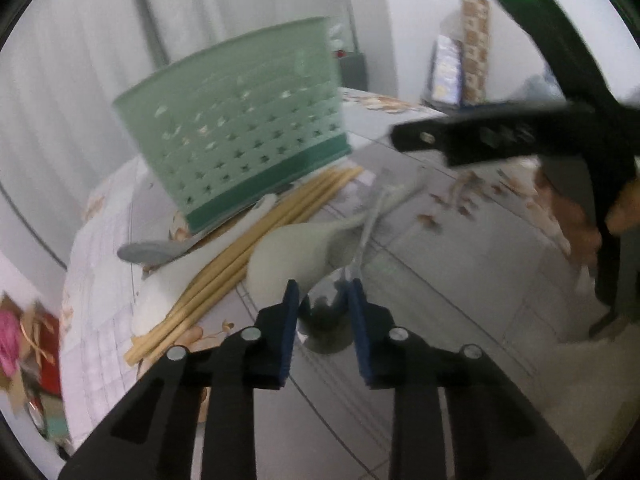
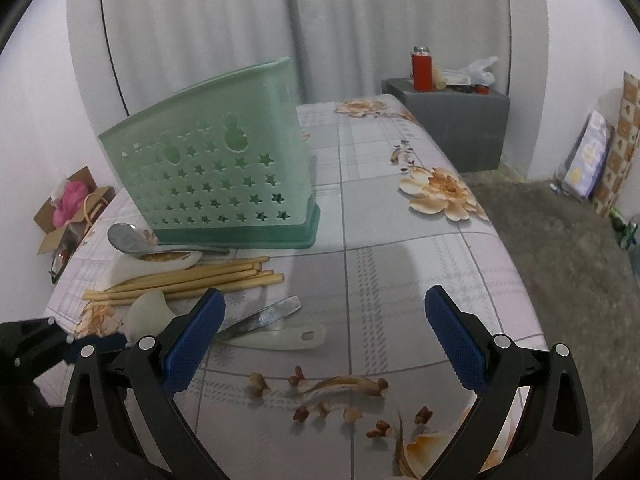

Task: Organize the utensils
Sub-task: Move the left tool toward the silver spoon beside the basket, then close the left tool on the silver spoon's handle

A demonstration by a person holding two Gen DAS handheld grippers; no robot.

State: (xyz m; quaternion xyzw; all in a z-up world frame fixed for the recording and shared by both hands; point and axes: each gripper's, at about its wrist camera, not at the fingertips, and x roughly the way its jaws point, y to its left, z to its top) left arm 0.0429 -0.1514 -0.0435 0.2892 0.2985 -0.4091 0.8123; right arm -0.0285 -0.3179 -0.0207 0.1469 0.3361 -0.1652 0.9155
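No legible text, label, brand, number or sign in either view, you find only star cut-outs on the green utensil basket (image 2: 224,168), floral print on the tablecloth (image 2: 400,264), blurred, unreadable packaging by the wall.

The whole left-wrist view is smeared with motion, so the basket (image 1: 236,128) holes and the steel spoon (image 1: 324,312) bowl between the left gripper (image 1: 322,304) pads blur together, and I cannot tell if the pads press it. In the right-wrist view the right gripper (image 2: 324,320) finger covers that spoon's bowl, and the left gripper (image 2: 60,348) is cut off at the frame's edge
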